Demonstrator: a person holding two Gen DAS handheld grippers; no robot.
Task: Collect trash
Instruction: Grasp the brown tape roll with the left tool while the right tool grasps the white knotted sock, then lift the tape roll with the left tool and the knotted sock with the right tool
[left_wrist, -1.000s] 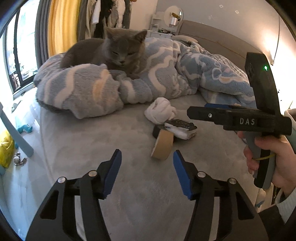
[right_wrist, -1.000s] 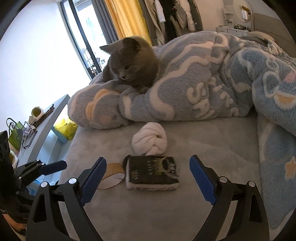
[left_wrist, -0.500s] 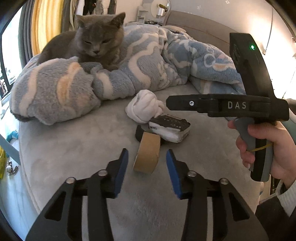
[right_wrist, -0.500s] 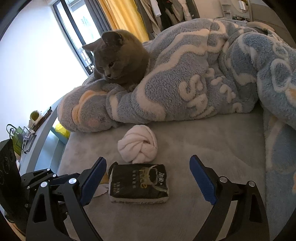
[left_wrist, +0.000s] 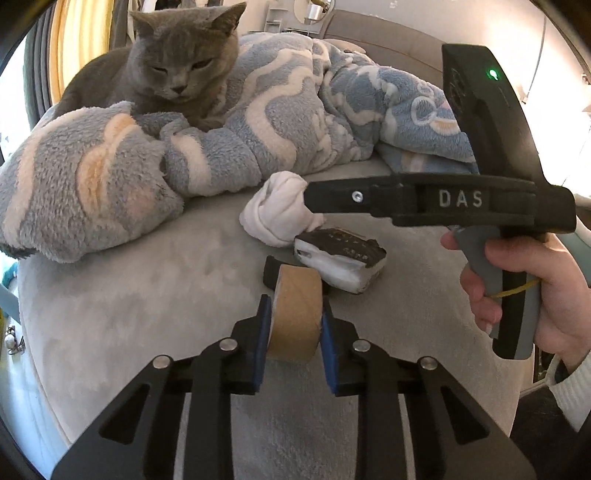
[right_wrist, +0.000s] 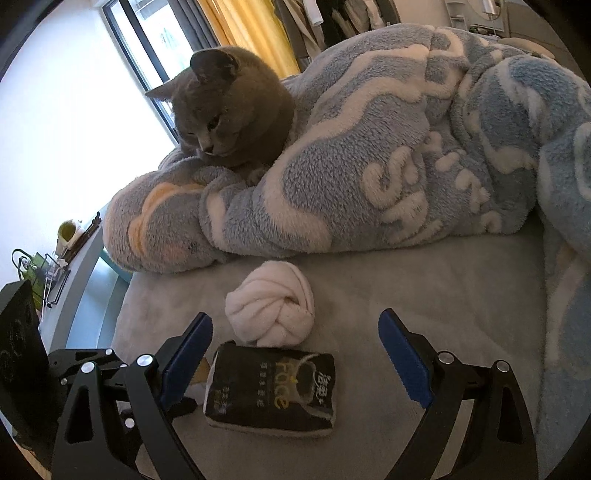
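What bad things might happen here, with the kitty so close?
The left gripper is closing on the upright tape roll, which could roll or squirt out. The cat sits nearby on the blanket and might pounce. The right gripper, wide open above the tissue pack, might nudge the white cloth ball.

1. I see a bed (left_wrist: 147, 295) with a grey plush cover, a blue and white fleece blanket (right_wrist: 369, 166) heaped across it.
2. A grey cat (left_wrist: 177, 66) lies on the blanket.
3. Behind it, a dark-framed window (right_wrist: 147, 66) lets in bright daylight beside a yellow curtain (right_wrist: 240, 33).
4. A grey padded headboard (left_wrist: 388, 37) meets a pale wall (left_wrist: 480, 22).
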